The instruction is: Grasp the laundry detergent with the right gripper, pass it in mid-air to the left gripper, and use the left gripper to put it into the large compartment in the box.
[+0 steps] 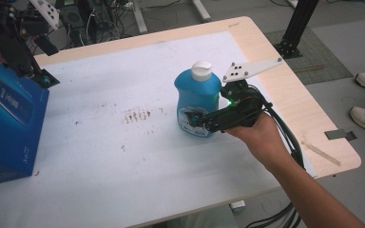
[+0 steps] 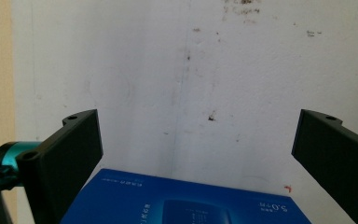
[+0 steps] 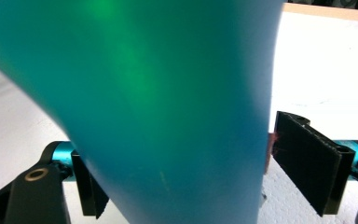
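Blue bottle [image 1: 197, 100]: standing upright on desk [image 1: 123, 156].
Right gripper [image 1: 204, 119]: jaws closing around bottle's lower body; contact unclear.
Left gripper [image 2: 196, 154]: jaws gaping wide over box [image 2: 186, 203], holding nothing.
Handling: probably smooth, slippery; gripping mid-body seems safest.

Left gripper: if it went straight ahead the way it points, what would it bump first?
Probably the blue box beneath the open left gripper; past it lies the white table cover.

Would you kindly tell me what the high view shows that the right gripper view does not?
High view alone: the bottle's white cap, the blue box at the table's left edge, the holding hand, and shoes on the floor. Right gripper view alone: the right claw's black jaws against the bottle's sides. Both share the blue bottle and the white table cover.
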`<act>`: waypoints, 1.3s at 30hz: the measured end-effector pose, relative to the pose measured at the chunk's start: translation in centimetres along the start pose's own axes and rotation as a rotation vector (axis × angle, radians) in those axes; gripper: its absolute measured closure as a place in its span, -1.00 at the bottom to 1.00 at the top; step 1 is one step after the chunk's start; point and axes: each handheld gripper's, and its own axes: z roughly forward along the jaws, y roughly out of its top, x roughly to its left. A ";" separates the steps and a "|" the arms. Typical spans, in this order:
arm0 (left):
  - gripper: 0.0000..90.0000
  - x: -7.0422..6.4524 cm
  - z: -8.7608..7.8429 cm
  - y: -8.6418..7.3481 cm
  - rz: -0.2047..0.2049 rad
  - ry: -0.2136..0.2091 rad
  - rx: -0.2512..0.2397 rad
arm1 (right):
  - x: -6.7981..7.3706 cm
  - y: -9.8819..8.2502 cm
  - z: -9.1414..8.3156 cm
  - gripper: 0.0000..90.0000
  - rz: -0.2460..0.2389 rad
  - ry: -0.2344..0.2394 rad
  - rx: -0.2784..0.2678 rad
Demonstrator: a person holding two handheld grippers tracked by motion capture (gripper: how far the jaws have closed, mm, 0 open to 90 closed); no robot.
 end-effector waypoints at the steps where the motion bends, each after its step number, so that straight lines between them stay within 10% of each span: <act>1: -0.96 0.0 0.0 0.0 0.001 -0.001 0.001 | 0.0 0.0 0.0 -0.59 0.000 -0.002 -0.002; 39: -0.96 0.0 0.2 -0.3 -0.002 -0.002 0.001 | 0.7 -0.6 -0.2 -0.04 -0.088 -0.028 -0.072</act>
